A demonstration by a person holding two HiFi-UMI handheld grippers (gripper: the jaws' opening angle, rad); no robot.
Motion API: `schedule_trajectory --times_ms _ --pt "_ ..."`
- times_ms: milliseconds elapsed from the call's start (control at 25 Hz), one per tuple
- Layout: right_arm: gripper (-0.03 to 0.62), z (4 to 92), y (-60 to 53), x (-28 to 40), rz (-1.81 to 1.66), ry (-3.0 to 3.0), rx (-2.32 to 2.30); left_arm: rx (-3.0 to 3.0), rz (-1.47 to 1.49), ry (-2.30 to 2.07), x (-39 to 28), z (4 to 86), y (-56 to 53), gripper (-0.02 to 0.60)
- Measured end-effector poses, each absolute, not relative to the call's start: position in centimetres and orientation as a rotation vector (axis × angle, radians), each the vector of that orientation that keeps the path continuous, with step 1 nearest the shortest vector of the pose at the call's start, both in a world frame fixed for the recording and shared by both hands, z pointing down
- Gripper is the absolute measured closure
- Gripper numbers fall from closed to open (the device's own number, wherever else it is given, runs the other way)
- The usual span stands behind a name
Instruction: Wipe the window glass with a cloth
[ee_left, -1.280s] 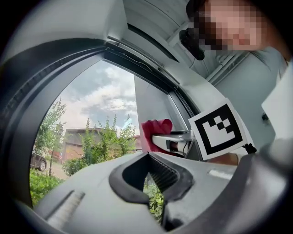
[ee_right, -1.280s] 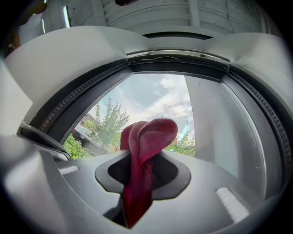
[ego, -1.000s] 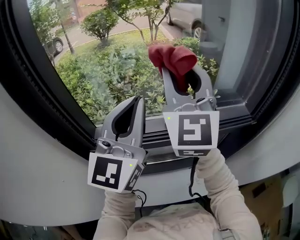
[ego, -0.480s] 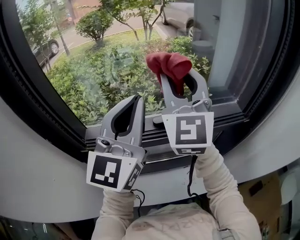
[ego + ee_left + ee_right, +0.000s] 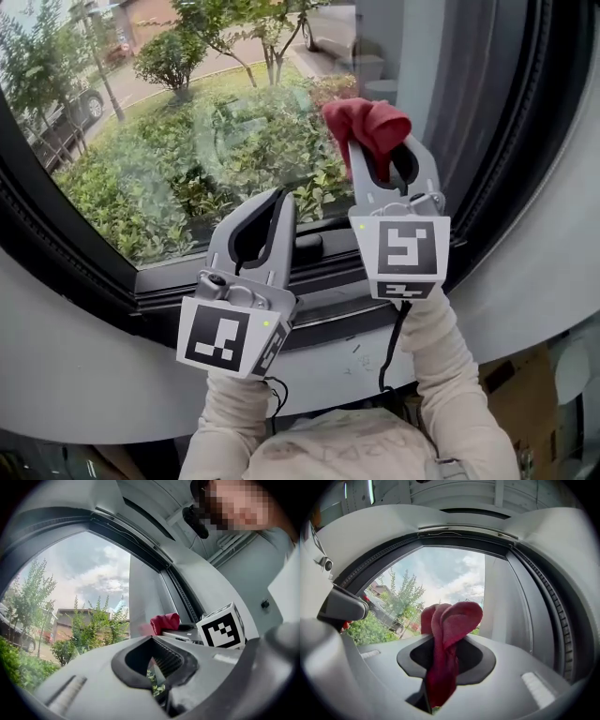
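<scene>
Up at about 1 o'clock in the head view, the red cloth (image 5: 367, 124) bunches out of the right gripper (image 5: 380, 148), which is clamped on it. The right gripper view shows the cloth (image 5: 449, 625) pinched down the middle of the jaws, with a folded lobe sticking out past the tips. That lobe sits at the right side of the window glass (image 5: 187, 141), near the dark upright of the window frame (image 5: 506, 141). Whether it is pressed on the pane or just off it I cannot tell. The left gripper (image 5: 275, 202) hangs at 6 o'clock, low by the bottom rail, its jaws closed together on nothing.

To wipe well, I judge that the soft lobe should lead, with the right gripper tilted so the hard jaw tips do not touch the glass. Light, even pressure suits it, sweeping from 1 o'clock toward 10 o'clock in overlapping passes and working down to the bottom rail. The grip looks deep enough, yet a hard drag could tug the cloth loose. The idle left gripper is best held clear of the sweep.
</scene>
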State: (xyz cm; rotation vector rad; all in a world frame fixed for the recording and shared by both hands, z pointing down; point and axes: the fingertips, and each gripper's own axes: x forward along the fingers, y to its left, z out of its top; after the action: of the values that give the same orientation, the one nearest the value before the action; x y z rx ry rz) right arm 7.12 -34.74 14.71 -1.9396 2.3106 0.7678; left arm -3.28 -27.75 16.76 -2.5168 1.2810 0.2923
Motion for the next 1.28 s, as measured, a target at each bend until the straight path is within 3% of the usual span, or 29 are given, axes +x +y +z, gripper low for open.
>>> schedule_trajectory --times_ms 480,1040,1280 --pt "0.465 14.8 -35.8 17.3 0.730 2.207 -2.055 -2.540 0.285 1.244 3.0 17.4 -28.8 0.581" --pt "0.470 19.8 -36.3 18.2 0.624 2.183 -2.104 -2.532 0.249 1.266 2.6 17.8 -28.9 0.581" --pt "0.474 20.2 -35.8 15.0 0.565 2.188 -2.104 -2.521 0.247 1.281 0.0 18.2 -28.3 0.581"
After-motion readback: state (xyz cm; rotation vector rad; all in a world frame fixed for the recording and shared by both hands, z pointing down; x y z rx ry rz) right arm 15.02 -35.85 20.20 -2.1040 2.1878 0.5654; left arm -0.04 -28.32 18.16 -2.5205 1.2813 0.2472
